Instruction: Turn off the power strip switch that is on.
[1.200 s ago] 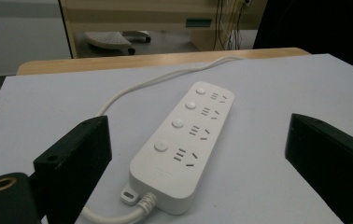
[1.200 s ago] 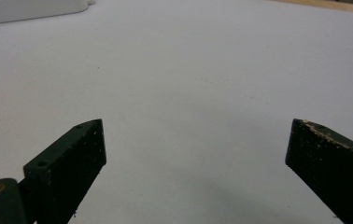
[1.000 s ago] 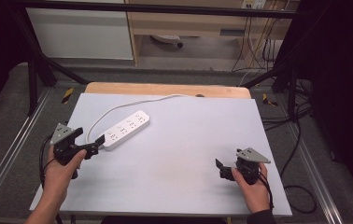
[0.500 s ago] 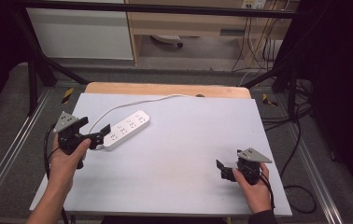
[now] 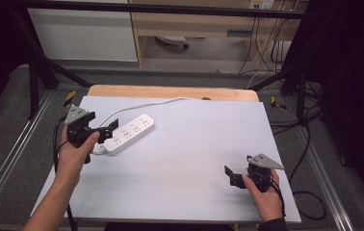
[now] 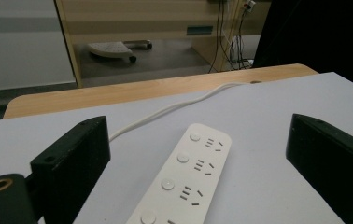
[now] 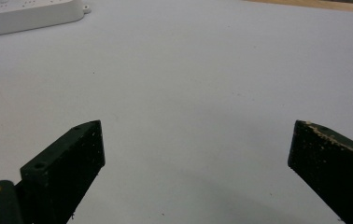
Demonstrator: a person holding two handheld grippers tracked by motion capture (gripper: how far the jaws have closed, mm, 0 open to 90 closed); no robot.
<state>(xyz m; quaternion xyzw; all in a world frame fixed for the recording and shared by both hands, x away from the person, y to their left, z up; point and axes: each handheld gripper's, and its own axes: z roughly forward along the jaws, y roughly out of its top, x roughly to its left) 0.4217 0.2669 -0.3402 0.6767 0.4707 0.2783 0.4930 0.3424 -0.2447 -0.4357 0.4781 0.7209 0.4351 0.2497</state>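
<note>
Since a second ago your left gripper (image 5: pixel 107 131) has slid forward along the table's left side and now sits right at the near end of the power strip (image 5: pixel 128 134); your right gripper (image 5: pixel 230 176) hasn't budged. The strip itself lies flat on the grey mat (image 5: pixel 189 144), left of centre, angled so its far end points toward the middle. Its white cord (image 5: pixel 170 101) runs off the far end and curves back to the wooden table edge (image 5: pixel 170 91).

From the left gripper view, the strip (image 6: pixel 184 179) runs straight up between your two jaws, which stand wide apart with mat showing on both sides of it, so nothing's gripped and neither jaw looks like it's touching.

You've got loads of bare mat to the right of the strip, all the way across to your right gripper, which is near the front right corner, well apart from the strip. Its jaws are spread wide too, over plain mat, with just the strip's corner (image 7: pixel 30 14) peeking in at the top left of the right gripper view.
</note>
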